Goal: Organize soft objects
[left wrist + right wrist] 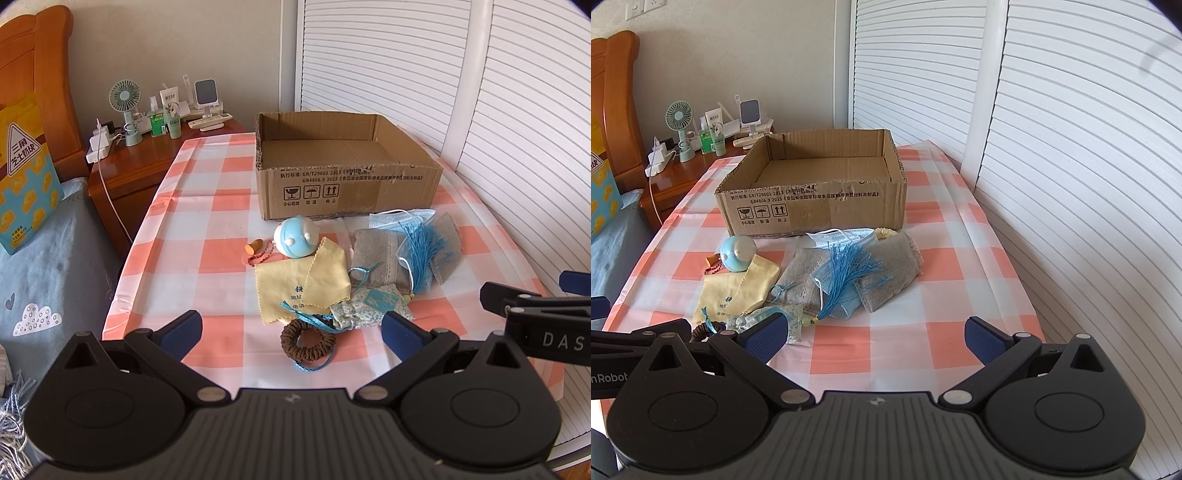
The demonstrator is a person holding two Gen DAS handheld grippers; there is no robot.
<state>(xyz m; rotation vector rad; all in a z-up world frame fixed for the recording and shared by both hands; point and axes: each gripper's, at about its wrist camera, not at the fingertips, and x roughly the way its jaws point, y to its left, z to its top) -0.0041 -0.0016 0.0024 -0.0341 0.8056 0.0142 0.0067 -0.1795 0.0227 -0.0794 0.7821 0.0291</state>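
The left hand-held gripper (291,334) hovers low over the near edge of the tabletop (218,254) with its blue-padded fingers spread wide, holding nothing. A brown hair scrunchie (308,341) with a ribbed, knitted look lies on the cloth between the fingertips, apart from both pads. The right hand-held gripper (875,338) is likewise wide open and empty; its left pad (766,334) sits just in front of a small floral fabric pouch (792,319), though whether they touch cannot be told.

The soft things lie in a loose pile on the pink-and-white checked cloth, in front of an open cardboard box (343,177) whose inside shows only bare corrugated board. A yellow cleaning cloth (303,282) with zigzag edges lies folded over itself, next to a smooth, round, pale blue plastic ball (295,236). Just left of the ball rest a small orange earplug (253,247) and a dark red beaded string (260,256). To the right lie grey woven sachets (376,258) with a lighter band, overlapped by a pleated blue face mask (846,236) and a bright blue tassel (423,251) of thin threads. A blue cord (314,319) runs beside the scrunchie.
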